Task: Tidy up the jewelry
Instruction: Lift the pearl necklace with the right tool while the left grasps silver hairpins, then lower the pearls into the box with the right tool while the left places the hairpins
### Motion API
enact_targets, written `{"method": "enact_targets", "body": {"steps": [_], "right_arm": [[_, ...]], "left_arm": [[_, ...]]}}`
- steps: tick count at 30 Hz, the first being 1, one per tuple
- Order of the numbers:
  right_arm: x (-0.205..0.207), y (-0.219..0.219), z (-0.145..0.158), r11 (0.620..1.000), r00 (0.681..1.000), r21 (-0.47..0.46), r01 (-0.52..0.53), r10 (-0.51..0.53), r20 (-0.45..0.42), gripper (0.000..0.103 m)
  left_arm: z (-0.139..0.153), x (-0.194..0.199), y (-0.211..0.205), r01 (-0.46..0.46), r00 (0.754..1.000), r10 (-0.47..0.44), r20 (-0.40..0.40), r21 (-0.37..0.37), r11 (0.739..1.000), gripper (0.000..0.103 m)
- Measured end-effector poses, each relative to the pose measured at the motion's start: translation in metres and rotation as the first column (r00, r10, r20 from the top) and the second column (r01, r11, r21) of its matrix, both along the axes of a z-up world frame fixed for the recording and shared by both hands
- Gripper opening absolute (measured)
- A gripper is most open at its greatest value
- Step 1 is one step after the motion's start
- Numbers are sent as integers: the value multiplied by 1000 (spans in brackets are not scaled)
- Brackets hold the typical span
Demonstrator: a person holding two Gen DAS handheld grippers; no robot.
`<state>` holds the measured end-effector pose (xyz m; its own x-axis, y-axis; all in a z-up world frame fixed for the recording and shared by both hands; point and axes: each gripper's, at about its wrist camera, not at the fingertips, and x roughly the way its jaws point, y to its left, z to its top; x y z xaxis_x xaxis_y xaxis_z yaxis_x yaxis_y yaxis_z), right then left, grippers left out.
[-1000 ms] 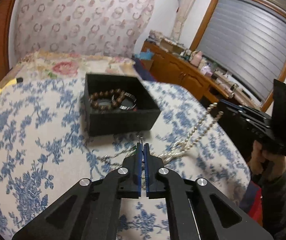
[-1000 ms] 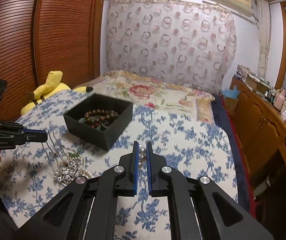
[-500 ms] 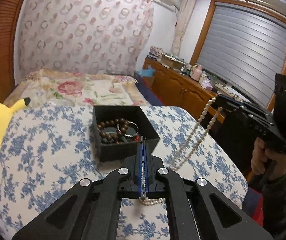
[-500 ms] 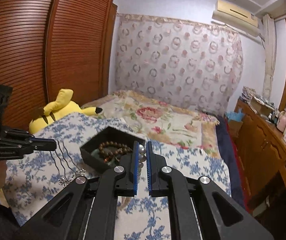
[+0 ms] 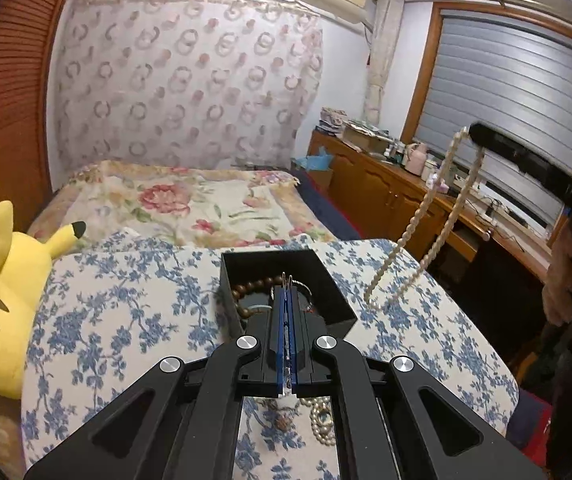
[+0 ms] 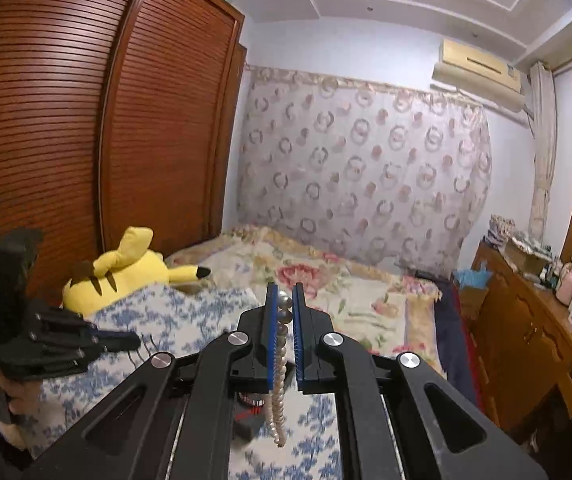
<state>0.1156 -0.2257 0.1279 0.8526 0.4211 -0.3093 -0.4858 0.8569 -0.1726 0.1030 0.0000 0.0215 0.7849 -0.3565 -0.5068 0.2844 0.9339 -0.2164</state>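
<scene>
My left gripper (image 5: 286, 294) is shut on a thin silver chain necklace (image 5: 287, 280), held above the black jewelry box (image 5: 328, 270). The box sits on the blue-flowered table and holds a brown bead bracelet (image 5: 256, 284) and dark bangles. More pearls (image 5: 323, 420) lie below my left fingers. My right gripper (image 6: 285, 300) is shut on a pearl necklace (image 6: 279, 380), lifted high; the strand hangs in a long loop (image 5: 414, 240) in the left wrist view. My left gripper also shows in the right wrist view (image 6: 118, 340), with thin chains hanging from it.
The table with the blue floral cloth (image 5: 126, 320) stands at the foot of a bed (image 5: 190, 204). A yellow plush toy (image 5: 2, 292) lies at the table's left. A wooden cabinet (image 5: 386, 188) with clutter runs along the right. A wooden wardrobe (image 6: 86, 140) stands at the left.
Both grippers have risen well above the table. The pearl necklace has lifted off the cloth and now hangs free from my right gripper. The chain has lifted with my left gripper.
</scene>
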Motion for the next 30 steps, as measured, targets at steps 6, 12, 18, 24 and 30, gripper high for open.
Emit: {"method": "enact_targets", "body": {"steps": [6,12,18,24,30], "right_arm": [[15,19,17,1000,1000,-23,-7,8,25,8],[26,34,10,998,1000,-57,-19,20,14,8],[36,41,-7,996,1000,-83,-14,13,-18,8],[49,44,-32,995,996,-98,-19,11,-88,8],[68,44,-71,995,980,-92,-26,7,-200,8]], "left_arm": [[4,10,5,-26,1000,26,8,9,1000,1],[4,13,9,-36,999,35,11,9,999,1],[4,15,11,-37,999,37,9,9,999,1],[4,21,10,-36,999,36,7,17,999,1],[1,33,2,-33,999,33,-4,34,999,1]]}}
